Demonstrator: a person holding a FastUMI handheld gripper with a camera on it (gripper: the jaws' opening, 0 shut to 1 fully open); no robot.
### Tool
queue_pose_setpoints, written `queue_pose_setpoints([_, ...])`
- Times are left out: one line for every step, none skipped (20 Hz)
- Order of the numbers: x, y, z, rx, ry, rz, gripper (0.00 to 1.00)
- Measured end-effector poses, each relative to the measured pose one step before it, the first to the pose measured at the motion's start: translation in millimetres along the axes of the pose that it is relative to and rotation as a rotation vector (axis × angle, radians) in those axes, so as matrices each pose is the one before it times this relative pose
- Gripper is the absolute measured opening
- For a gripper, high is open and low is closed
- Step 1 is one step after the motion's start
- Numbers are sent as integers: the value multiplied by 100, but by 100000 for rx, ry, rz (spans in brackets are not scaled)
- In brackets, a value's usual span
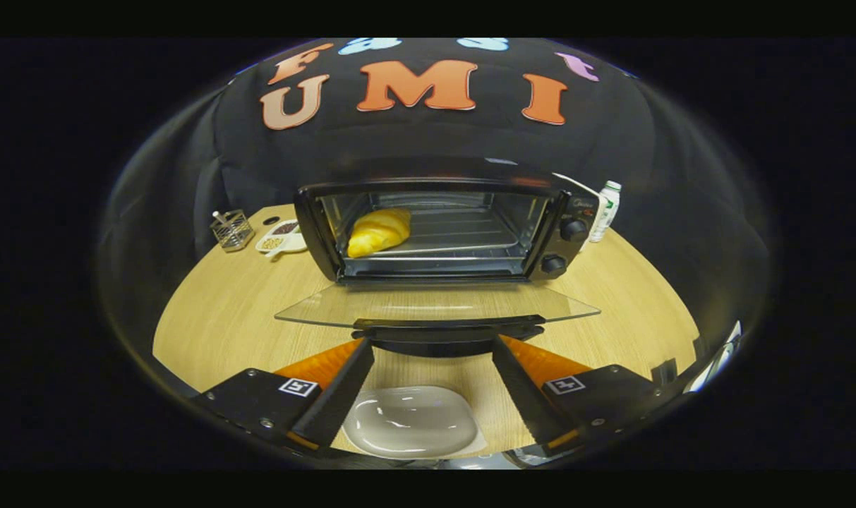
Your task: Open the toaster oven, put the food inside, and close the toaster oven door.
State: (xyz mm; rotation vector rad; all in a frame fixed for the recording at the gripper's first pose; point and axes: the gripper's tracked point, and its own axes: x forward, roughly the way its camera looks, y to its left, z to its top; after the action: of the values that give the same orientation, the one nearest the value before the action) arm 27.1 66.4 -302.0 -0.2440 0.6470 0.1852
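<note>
Even overhead light, table [216,317] bright; glare on glass door [435,305] and grey dish [410,422] at 6 o'clock. Heavy fisheye bend, edges dim & blurry.

A staged recording booth, probably — black cloth wall [428,141] behind a wooden surface [223,310] with toaster oven [445,226] and bottle [606,210].

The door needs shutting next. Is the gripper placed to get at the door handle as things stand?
Probably yes: the gripper is open, its fingertips right at the door handle of the lowered glass door, with nothing between.

gripper view, low over table [216,317], facing open toaster oven [442,226], near
</note>
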Motion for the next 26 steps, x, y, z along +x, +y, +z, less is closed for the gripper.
queue_pose_setpoints([16, -31, 583, -420, -1027, 17, 100])
queue_pose_setpoints([85, -69, 577, -548, -967, -31, 100])
queue_pose_setpoints([1, -102, 484, -240, -815, -187, 100])
queue_pose_setpoints([83, -140, 381, -21, -462, -51, 100])
queue_pose_setpoints([-65, -185, 492, 174, -892, -27, 100])
queue_pose_setpoints([86, -160, 492, 176, -714, 138, 100])
queue_pose_setpoints([62, -111, 490, 303, -613, 276, 100])
queue_pose_setpoints([129, -93, 575, 340, -1034, 258, 100])
queue_pose_setpoints([112, -93, 623, 498, -1010, 258, 100])
queue_pose_setpoints([254, -70, 619, 479, -1064, 216, 100])
queue_pose_setpoints([142, -41, 651, 478, -1114, 234, 100])
queue_pose_setpoints([366, -75, 597, 666, -1208, 294, 100])
queue_pose_setpoints([230, -69, 552, 693, -1079, 369, 100])
queue_pose_setpoints([359, -44, 460, 1050, -838, 403, 100])
queue_pose_setpoints([254, -55, 476, 1109, -733, 346, 100])
queue_pose_setpoints([351, 138, 321, 1292, -522, 424, 100])
queue_pose_setpoints([338, 51, 468, 1101, -963, 322, 100])
queue_pose_setpoints([444, -81, 102, 385, 1016, -39, 100])
queue_pose_setpoints([78, -271, 199, 350, 1373, -478, 100])
queue_pose_setpoints([50, 61, 1044, 1033, -1694, -21, 100])
queue_pose_setpoints([-535, 510, 962, 1099, -2685, 1268, 100])
queue_pose_setpoints([-398, 250, 652, 439, -1286, 972, 100])
queue_pose_setpoints([-552, 128, 744, -103, -856, 598, 100])
queue_pose_setpoints([-411, -264, 1102, -566, -1153, 243, 100])
queue_pose_setpoints([-830, -53, 862, -913, -1662, 14, 100])
queue_pose_setpoints([-770, -226, 944, -1070, -1871, -361, 100])
